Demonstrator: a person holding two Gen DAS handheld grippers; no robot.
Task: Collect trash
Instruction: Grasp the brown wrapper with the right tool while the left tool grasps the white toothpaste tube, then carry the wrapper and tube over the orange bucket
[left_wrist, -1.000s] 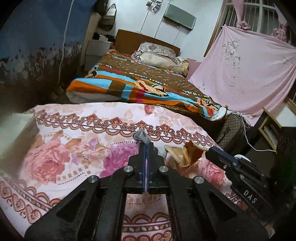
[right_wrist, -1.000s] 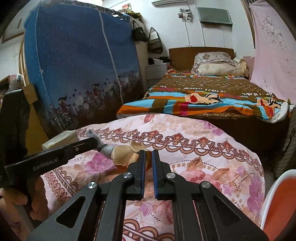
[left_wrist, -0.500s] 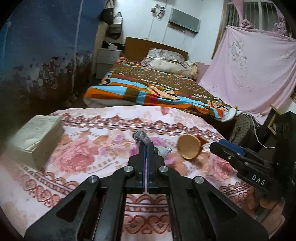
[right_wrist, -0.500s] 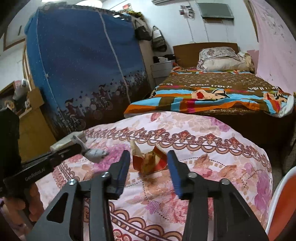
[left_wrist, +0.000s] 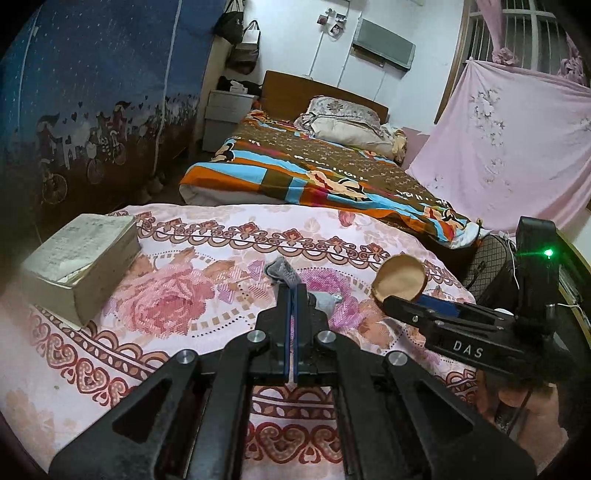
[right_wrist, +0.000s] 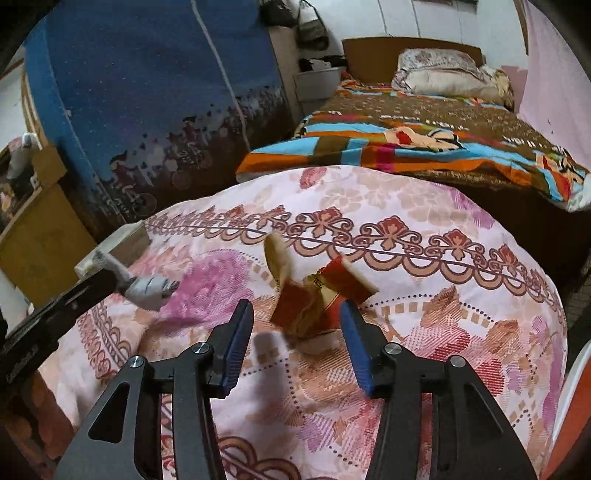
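- In the left wrist view we see our left gripper (left_wrist: 292, 291) with its blue-lined fingers pressed nearly together, pinching a grey crumpled scrap (left_wrist: 282, 271) that sticks out past the tips toward 12 o'clock.
- The right wrist view shows that same scrap (right_wrist: 149, 288) from the side at about 9 o'clock, hanging off the black tip of the left gripper (right_wrist: 110, 275) and raised over the floral cloth (right_wrist: 424, 369); its underside is something the left camera cannot show us.
- Our right gripper (right_wrist: 295, 317) stands wide apart, holding nothing, with a crushed red-and-tan paper cup (right_wrist: 314, 295) in the gap between its blue pads (right_wrist: 238, 343); the cup is blurred, so we cannot tell whether it rests on the cloth.
- From the left camera the cup (left_wrist: 400, 278) appears at 2 o'clock as a round tan opening, just beyond the right gripper's (left_wrist: 417, 304) tip; the red print shows only in the right view.
- Only the left view gives us the thick worn book (left_wrist: 81, 267) lying flat on the cloth (left_wrist: 166, 295) at 9 o'clock; the right view catches just its pale corner (right_wrist: 118, 243).
- Both views show the striped bed (left_wrist: 314, 173) toward 12 o'clock and the blue wardrobe cover (right_wrist: 147, 92) toward 10 o'clock.
- An orange chair edge (right_wrist: 572, 406) at 4 o'clock appears in the right view alone.
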